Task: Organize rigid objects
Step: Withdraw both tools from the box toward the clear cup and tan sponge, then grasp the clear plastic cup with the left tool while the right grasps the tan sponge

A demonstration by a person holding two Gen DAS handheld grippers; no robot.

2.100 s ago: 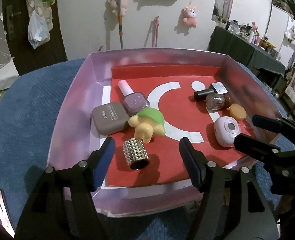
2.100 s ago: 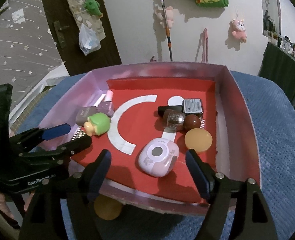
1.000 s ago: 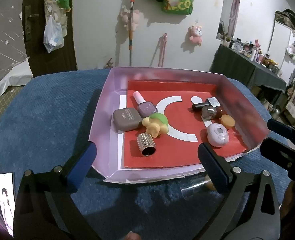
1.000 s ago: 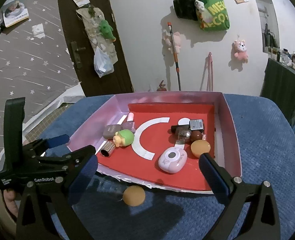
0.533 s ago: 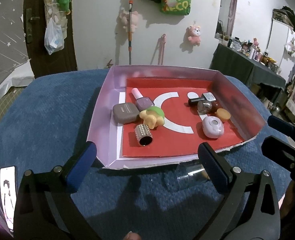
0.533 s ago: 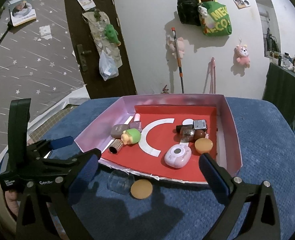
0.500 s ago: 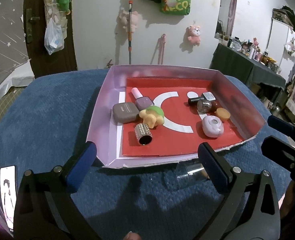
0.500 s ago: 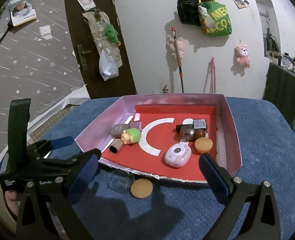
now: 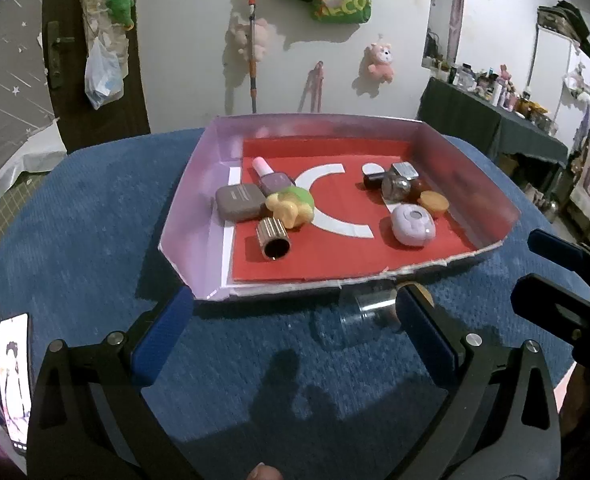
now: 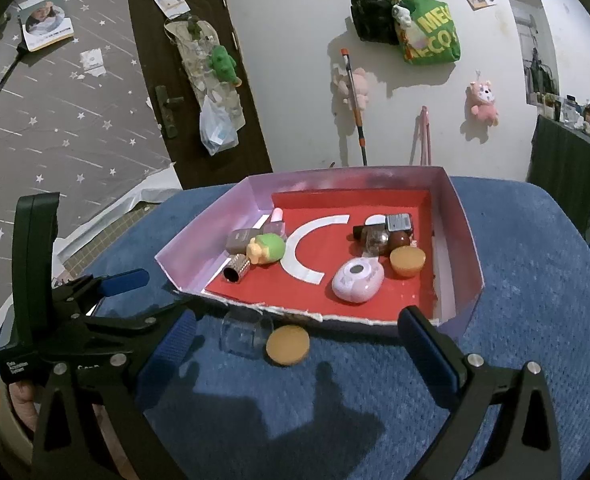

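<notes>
A pink-walled box (image 9: 191, 200) (image 10: 461, 216) with a red floor stands on the blue padded surface. It holds a brown compact (image 9: 239, 202), a nail polish bottle (image 9: 273, 178), a green and yellow toy (image 9: 291, 206) (image 10: 267, 249), a gold studded cylinder (image 9: 273, 238), a dark bottle (image 9: 393, 184), an orange cap (image 9: 434, 202) and a lilac round case (image 9: 413, 230) (image 10: 357, 276). A clear jar (image 9: 369, 314) (image 10: 247, 334) with an orange lid (image 10: 288, 345) lies outside, against the box's front edge. My left gripper (image 9: 295, 328) (image 10: 151, 296) and right gripper (image 10: 303, 340) (image 9: 525, 262) are open, empty, short of the box.
A phone (image 9: 13, 368) lies at the surface's left edge. Blue surface (image 10: 535, 280) stretches around the box. A dark door (image 10: 183, 80) and a wall with hung toys and bags stand behind. A cluttered dark table (image 9: 495, 124) is at the right.
Both grippers have drawn back and up from the box, still open. The clear jar with the orange lid has come into view in front of the box.
</notes>
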